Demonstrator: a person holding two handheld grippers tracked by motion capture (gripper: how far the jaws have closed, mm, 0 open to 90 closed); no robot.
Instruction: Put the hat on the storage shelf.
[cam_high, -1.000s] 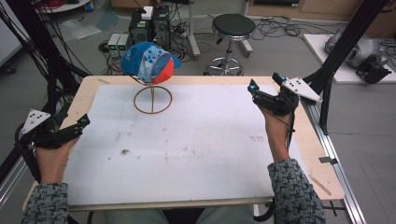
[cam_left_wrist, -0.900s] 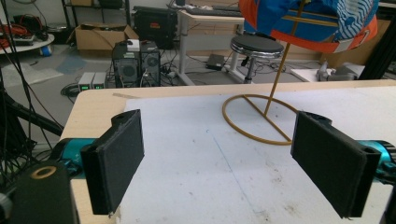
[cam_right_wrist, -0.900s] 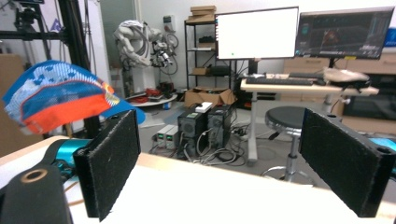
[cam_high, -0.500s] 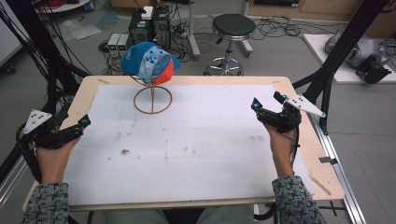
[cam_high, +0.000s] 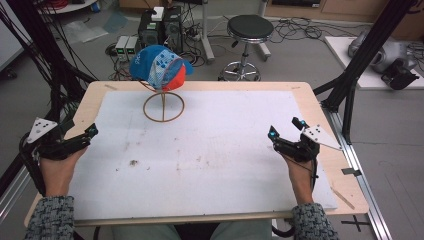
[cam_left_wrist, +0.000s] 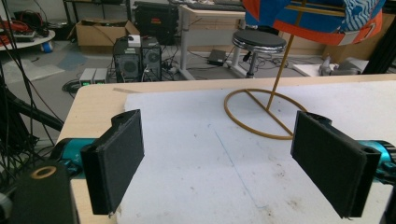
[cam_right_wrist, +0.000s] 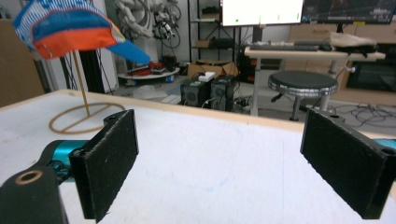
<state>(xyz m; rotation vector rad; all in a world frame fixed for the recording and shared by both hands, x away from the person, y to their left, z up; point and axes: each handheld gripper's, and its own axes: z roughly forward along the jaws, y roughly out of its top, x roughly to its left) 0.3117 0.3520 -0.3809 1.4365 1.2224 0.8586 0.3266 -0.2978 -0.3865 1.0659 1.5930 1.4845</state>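
A blue, white and orange cap (cam_high: 160, 67) hangs on a thin brass wire stand whose ring base (cam_high: 163, 107) rests at the far left of the white mat (cam_high: 215, 160). My left gripper (cam_high: 82, 129) hovers at the table's left edge, open and empty. In the left gripper view the gripper (cam_left_wrist: 224, 158) points at the ring base (cam_left_wrist: 261, 112), with the cap (cam_left_wrist: 317, 18) above. My right gripper (cam_high: 285, 128) is over the mat's right side, open with nothing between its pads. The right gripper view has the gripper (cam_right_wrist: 219, 163) wide apart, with the cap (cam_right_wrist: 65, 30) and ring base (cam_right_wrist: 79, 119) far off at the left.
The wooden table (cam_high: 320, 107) carries the mat. Black frame posts (cam_high: 367, 47) rise at the right and left. On the floor beyond the table stand a stool (cam_high: 248, 30) and computer towers (cam_high: 160, 22), with cables around them.
My right gripper has drawn back from the table's far right toward the person and lowered over the mat. The left gripper, cap and stand have stayed put.
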